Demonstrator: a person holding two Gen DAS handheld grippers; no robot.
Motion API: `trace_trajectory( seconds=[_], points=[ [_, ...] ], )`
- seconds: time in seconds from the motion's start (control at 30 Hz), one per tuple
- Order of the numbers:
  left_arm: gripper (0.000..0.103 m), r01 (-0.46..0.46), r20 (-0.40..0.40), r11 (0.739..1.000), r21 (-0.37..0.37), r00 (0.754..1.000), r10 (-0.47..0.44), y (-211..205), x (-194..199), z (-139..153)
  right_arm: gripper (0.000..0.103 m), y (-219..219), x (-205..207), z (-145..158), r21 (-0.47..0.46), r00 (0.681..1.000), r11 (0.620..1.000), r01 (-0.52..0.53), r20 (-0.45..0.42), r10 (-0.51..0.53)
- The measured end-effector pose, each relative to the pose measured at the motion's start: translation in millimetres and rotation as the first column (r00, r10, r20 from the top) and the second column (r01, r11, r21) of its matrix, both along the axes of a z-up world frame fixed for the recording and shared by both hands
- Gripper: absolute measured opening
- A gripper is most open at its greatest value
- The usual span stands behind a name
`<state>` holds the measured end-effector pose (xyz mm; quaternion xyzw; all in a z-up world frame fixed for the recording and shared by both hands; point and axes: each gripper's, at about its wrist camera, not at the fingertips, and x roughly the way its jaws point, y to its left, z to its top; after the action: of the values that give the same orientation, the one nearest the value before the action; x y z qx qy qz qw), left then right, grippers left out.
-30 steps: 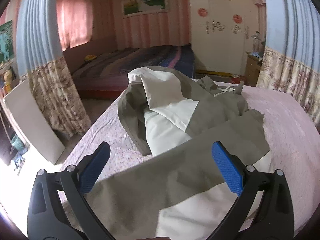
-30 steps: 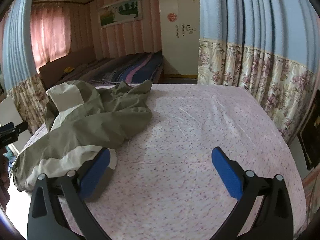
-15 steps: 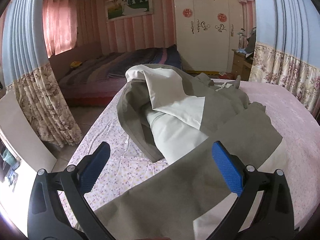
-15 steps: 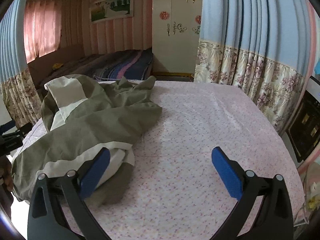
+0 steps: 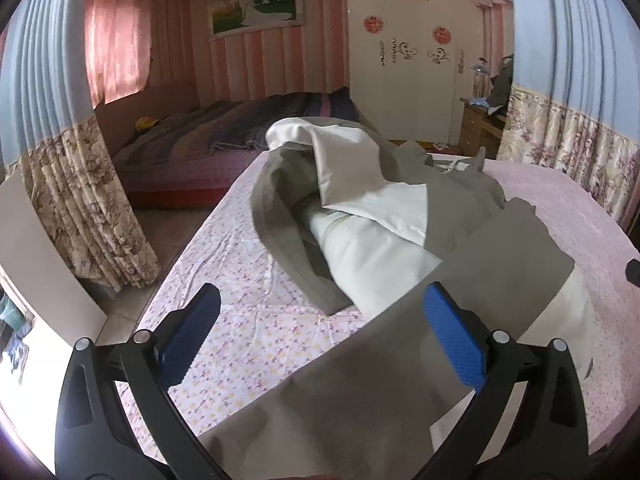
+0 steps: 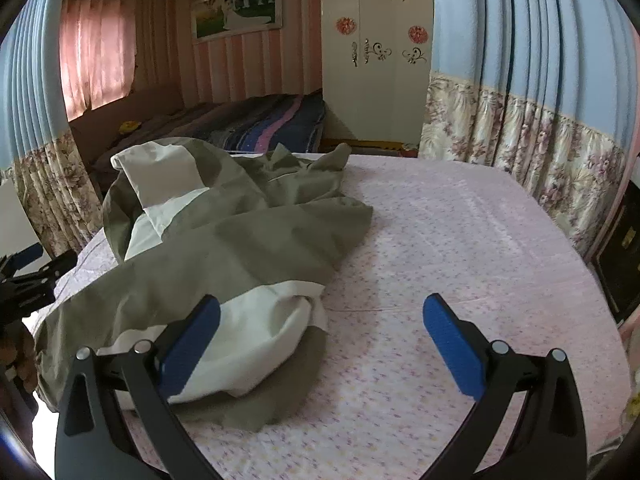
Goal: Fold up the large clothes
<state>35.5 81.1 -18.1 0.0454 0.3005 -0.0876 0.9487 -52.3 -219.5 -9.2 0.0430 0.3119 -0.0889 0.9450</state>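
Both grippers, left gripper [image 5: 320, 336] and right gripper [image 6: 320, 340], are hovering wide open, empty, over the crumpled olive-and-cream fabric garment [image 6: 248, 248] on the pink floral bedsheet [image 6: 460, 248]; best pinching separate hem corners, spreading flat first.

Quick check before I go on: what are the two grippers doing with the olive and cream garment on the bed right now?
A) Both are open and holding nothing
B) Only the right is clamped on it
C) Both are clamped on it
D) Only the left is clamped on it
A: the left gripper and right gripper both show blue pads spread wide, and the garment lies crumpled and loose on the bed.
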Motion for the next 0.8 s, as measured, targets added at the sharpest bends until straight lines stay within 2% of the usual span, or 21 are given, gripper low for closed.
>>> trace_trajectory(
  seconds=[0.33, 0.67, 0.73, 0.77, 0.8],
  points=[
    [0.100, -0.060, -0.007, 0.998, 0.008, 0.998, 0.060, 14, 13, 0, 0.101, 20, 33, -29, -0.017, 0.996, 0.998, -0.060, -0.070, 0.058],
    [0.100, -0.066, -0.037, 0.998, 0.012, 0.997, 0.067, 7, 23, -1, 0.101, 19, 59, -48, -0.030, 0.990, 0.998, -0.056, -0.128, 0.052],
    [0.100, -0.066, -0.051, 0.998, 0.006, 0.996, 0.066, 7, 25, -3, 0.093, 21, 67, -54, -0.020, 0.987, 0.997, -0.071, -0.148, 0.067],
    [0.100, -0.068, -0.062, 0.998, 0.006, 0.996, 0.069, 6, 26, -4, 0.080, 21, 70, -58, -0.007, 0.984, 0.997, -0.082, -0.159, 0.080],
    [0.100, -0.070, -0.069, 0.998, 0.009, 0.995, 0.070, 6, 27, -4, 0.060, 22, 72, -62, 0.015, 0.980, 0.995, -0.102, -0.171, 0.103]
  ],
)
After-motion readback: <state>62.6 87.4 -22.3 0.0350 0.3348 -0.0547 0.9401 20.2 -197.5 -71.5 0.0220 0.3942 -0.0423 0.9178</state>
